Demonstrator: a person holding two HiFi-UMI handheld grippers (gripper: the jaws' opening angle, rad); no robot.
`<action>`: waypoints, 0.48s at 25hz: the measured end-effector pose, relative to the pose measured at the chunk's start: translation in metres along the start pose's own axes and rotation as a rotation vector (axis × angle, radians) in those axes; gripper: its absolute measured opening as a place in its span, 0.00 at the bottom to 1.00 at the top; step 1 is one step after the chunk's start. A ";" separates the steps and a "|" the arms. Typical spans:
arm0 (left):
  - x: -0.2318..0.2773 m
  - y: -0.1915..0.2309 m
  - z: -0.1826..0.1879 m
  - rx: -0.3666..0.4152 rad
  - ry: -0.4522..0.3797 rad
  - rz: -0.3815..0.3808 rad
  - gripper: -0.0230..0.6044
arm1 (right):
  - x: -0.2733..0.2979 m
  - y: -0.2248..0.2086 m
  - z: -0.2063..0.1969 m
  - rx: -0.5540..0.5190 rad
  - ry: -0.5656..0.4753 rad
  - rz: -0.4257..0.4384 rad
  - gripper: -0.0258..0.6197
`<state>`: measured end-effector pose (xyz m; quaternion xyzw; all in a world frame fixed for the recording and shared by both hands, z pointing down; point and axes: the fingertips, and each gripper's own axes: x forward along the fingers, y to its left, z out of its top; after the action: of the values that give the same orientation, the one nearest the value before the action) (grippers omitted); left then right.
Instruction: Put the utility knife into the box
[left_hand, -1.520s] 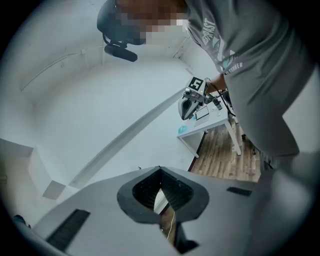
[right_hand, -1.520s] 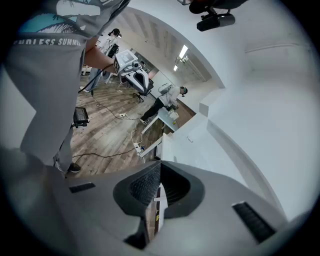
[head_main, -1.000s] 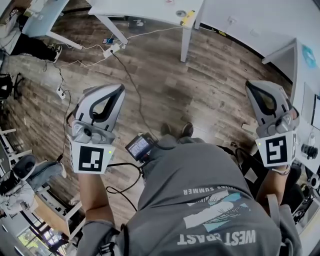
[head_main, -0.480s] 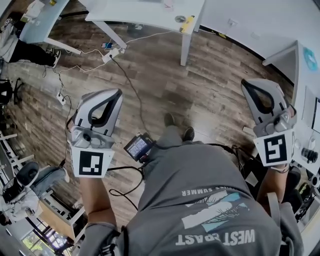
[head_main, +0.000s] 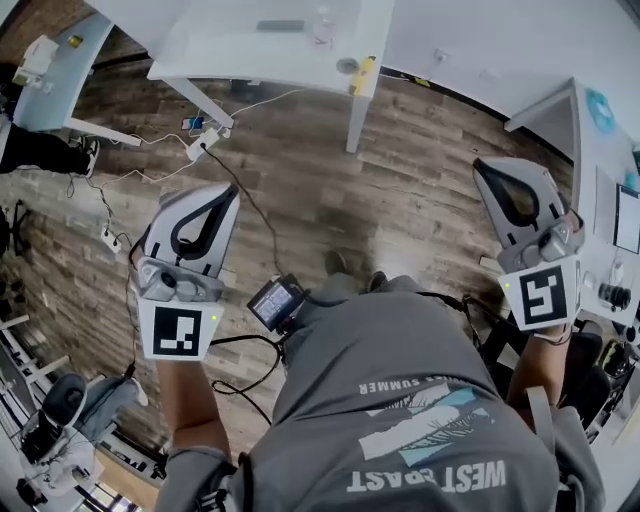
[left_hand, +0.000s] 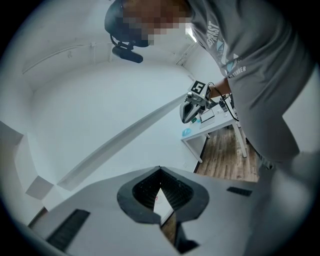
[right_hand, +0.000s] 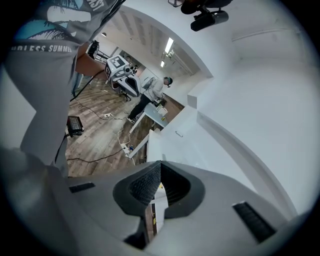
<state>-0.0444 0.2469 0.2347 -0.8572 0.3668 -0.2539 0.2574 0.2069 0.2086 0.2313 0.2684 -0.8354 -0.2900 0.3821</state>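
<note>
Yellow item (head_main: 362, 75) on the white table (head_main: 250, 55) — too small for any name; table's far side off-frame

Bare wooden floor (head_main: 420, 200) lies open ahead. Beyond, a white table (head_main: 220, 50) and its leg (head_main: 357, 100) block the way. A desk (head_main: 592, 170) stands just beside the right gripper (head_main: 482, 166).

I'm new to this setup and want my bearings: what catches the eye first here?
The left gripper and right gripper stand out most, held out over the wood floor, both shut with nothing in them. Ahead, at the top of the head view, a white table has a small yellow object at its near edge. It is too small to tell whether that is the knife.
</note>
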 end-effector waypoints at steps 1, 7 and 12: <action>0.004 0.004 -0.003 0.001 -0.008 -0.004 0.05 | 0.004 -0.002 0.000 0.003 0.007 -0.002 0.06; 0.026 0.018 -0.011 -0.004 -0.027 -0.023 0.05 | 0.023 -0.009 -0.007 0.021 0.024 0.022 0.06; 0.056 0.031 -0.015 -0.008 0.000 -0.017 0.05 | 0.041 -0.032 -0.025 0.021 0.004 0.039 0.06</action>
<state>-0.0355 0.1823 0.2402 -0.8611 0.3607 -0.2548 0.2520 0.2109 0.1519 0.2421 0.2568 -0.8427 -0.2730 0.3865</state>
